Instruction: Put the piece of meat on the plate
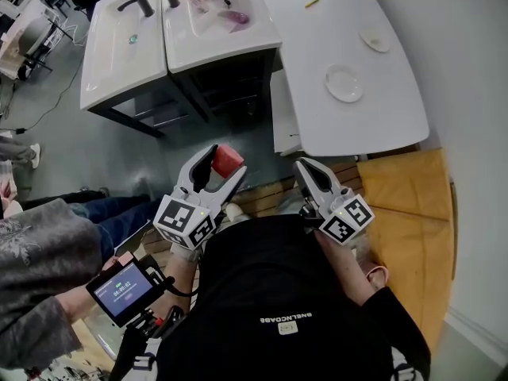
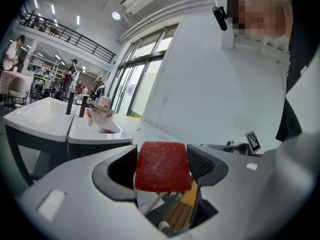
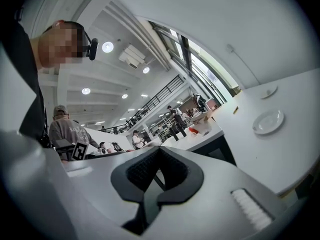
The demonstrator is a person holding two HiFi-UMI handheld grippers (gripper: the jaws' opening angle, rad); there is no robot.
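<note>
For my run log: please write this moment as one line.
left claw: shut on piece of meat | right claw: shut, empty | plate: empty, on white table | task: not yet done

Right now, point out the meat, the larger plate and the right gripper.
meat (image 2: 162,166), left gripper view, centre of its red face.
larger plate (image 1: 344,82), head view, its bare middle.
right gripper (image 3: 159,156), right gripper view, between its closed fingertips.
</note>
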